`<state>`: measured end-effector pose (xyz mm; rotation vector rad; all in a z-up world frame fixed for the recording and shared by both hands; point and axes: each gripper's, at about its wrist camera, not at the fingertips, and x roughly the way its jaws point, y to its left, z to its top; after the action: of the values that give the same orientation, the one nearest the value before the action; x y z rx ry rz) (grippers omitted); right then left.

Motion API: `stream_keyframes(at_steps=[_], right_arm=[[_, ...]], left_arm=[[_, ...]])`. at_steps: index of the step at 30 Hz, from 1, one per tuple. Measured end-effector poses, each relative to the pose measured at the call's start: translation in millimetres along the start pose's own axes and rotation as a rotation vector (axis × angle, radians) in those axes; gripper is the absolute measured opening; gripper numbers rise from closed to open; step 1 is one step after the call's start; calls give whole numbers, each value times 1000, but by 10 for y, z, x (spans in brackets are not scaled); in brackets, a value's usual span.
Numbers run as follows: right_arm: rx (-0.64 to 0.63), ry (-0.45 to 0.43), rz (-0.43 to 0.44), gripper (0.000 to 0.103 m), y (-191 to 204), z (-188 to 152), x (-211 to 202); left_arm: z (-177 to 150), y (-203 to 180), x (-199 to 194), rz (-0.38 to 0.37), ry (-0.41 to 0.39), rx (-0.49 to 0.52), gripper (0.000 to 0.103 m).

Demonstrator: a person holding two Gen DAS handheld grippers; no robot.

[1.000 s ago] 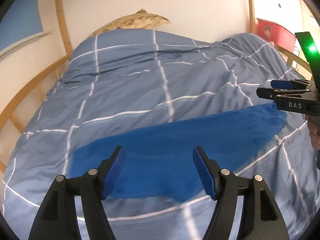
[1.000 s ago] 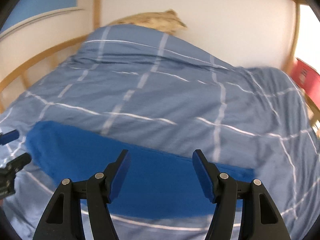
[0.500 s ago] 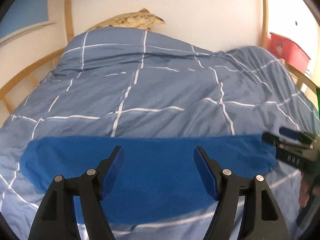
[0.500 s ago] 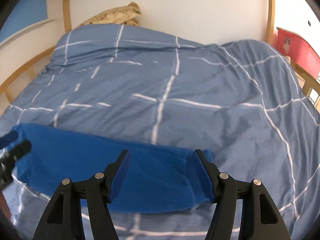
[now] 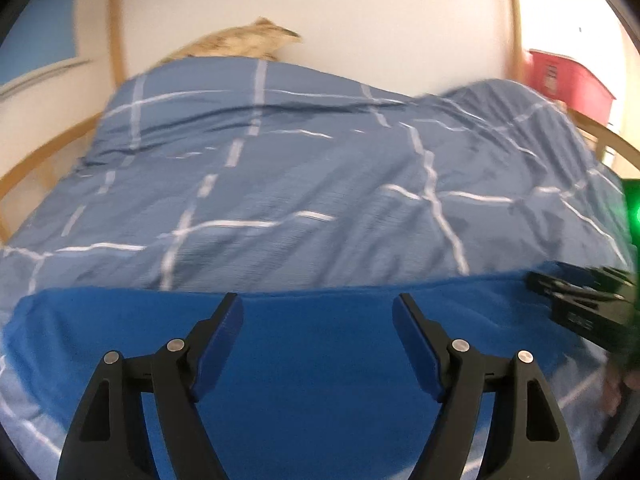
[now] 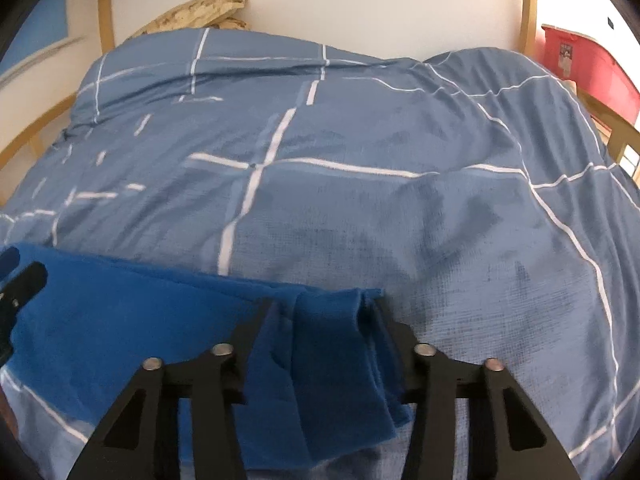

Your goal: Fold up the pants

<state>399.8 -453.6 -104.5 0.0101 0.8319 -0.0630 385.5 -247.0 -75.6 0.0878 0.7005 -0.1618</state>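
On the bed (image 6: 360,208), near its front edge, the blue pants (image 5: 320,360) lie flat in a long strip that runs from side to side. The bed has a blue cover with white lines that make big squares. The left tongs (image 5: 318,332) are spread wide, and nothing sits between their 2 blue pads (image 5: 224,344). They hang over the middle of the pants, and it is hard to tell if they touch the cloth. The right tongs (image 6: 322,312) are at the right end of the pants (image 6: 132,320). They are pulled in narrow and pinch a bunched-up fold of the blue cloth between them. The cloth pokes up in a small hump there and also hangs down past the tongs toward the camera. In the left wrist view, the right tongs (image 5: 576,300) show up blurry at the right edge, at the end of the blue strip, with a green light (image 5: 634,212) glowing just above them. In the right wrist view, a bit of the left tongs (image 6: 20,280) peeks in at the left edge, over the pants. A tan pillow (image 6: 204,10) rests at the far end of the bed, against the white wall (image 6: 360,0). A red bin (image 6: 588,68) stands off to the right, past the bed. A wood frame (image 5: 116,28) goes around the bed.
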Motion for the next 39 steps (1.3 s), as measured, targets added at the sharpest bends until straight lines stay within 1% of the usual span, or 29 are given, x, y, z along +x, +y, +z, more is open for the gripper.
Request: stream_keyframes(at_steps=[1,2,3,4,7,9,13,14,15,17,18,19,20,22,23,24,25,26,28,30,32,34,35,37,38,39], right_arm=[[-1,0,5,31,-2,-12,9],[3,1,-19,17,-16,-20,12],[1,1,-42,9,-28,-14,9],[1,2,-48,6,-51,-1,4],[39,-1,-30,5,-134,57,-14],[34,-12,-64,5,-140,116,-9],[50,21,-103,4,-187,147,97],[45,29,-127,4,-189,125,128],[37,37,-148,0,-186,107,153],[4,39,-288,0,-215,57,214],[22,37,-294,0,-256,38,216],[61,31,-262,0,-321,17,182],[115,10,-228,1,-391,-6,91],[176,-21,-221,9,-455,-50,-101],[190,-49,-225,26,-460,-79,-227],[199,-78,-223,50,-452,-117,-351],[217,-115,-216,59,-437,-175,-497],[232,-130,-204,61,-419,-206,-563],[284,-138,-144,61,-421,-307,-666],[364,-144,-81,61,-458,-430,-676],[381,-136,-28,61,-446,-505,-583],[394,-88,-5,61,-424,-513,-421],[412,-77,29,61,-424,-516,-346],[448,-70,57,61,-450,-547,-273],[470,-73,82,59,-464,-565,-247],[484,-73,105,48,-470,-576,-225]], left_arm=[[-3,2,4,-24,10,-5,76],[-3,5,8,-33,15,-15,76],[-6,6,5,-43,17,-24,76],[-8,5,3,-52,15,-24,76],[-12,-20,18,-49,12,-17,76],[-23,-25,22,-48,16,-18,76],[-35,-21,55,-62,24,-23,76],[-39,-25,65,-55,26,-21,76],[-42,-22,75,-52,25,-20,76],[-44,-31,101,-42,31,-16,76],[-47,-30,110,-41,33,-15,76],[-46,-33,114,-41,34,-13,76],[-45,-40,106,-46,32,-12,76],[-37,-42,78,-58,25,-14,76],[-34,-45,50,-65,17,-15,76],[-33,-43,23,-68,12,-15,76],[-29,-48,1,-69,7,-15,78],[-26,-54,-15,-68,4,-17,79],[-30,-83,-29,-77,3,-9,79],[-42,-126,-22,-81,8,7,79],[-57,-180,-13,-78,13,32,79],[-69,-235,-11,-72,11,55,79],[-77,-257,-12,-67,6,65,79],[-87,-292,-12,-63,0,81,79],[-91,-306,-9,-61,0,85,79],[-98,-324,-3,-61,2,88,79]])
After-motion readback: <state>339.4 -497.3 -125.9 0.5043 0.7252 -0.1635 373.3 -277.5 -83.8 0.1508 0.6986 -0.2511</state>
